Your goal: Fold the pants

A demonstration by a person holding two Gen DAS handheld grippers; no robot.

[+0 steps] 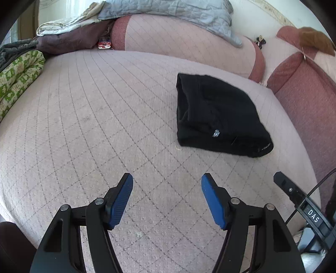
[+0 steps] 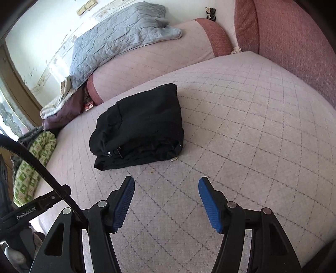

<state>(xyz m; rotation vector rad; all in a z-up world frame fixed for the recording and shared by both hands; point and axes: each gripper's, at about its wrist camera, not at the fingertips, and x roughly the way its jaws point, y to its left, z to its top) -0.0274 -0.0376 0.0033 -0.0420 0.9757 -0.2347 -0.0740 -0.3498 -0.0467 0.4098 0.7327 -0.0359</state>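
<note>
The black pants [image 1: 216, 117] lie folded into a compact bundle on the pink quilted sofa seat [image 1: 105, 126]. In the left wrist view my left gripper [image 1: 167, 180] hangs open over bare cushion, short of the bundle and to its left, with nothing between its blue pads. The right wrist view shows the same bundle of pants [image 2: 140, 126] ahead and to the left. My right gripper [image 2: 166, 183] is open above the seat [image 2: 252, 126], just in front of the bundle, holding nothing. The other gripper's body [image 1: 302, 201] shows at the right edge.
A grey quilted blanket [image 1: 168, 12] drapes over the pink back cushion [image 1: 178, 42]. A green patterned cloth [image 1: 16, 77] and dark clothes lie at the left end. A red armrest cushion [image 1: 304, 100] bounds the right side. A black cable [image 2: 37, 163] crosses the right wrist view.
</note>
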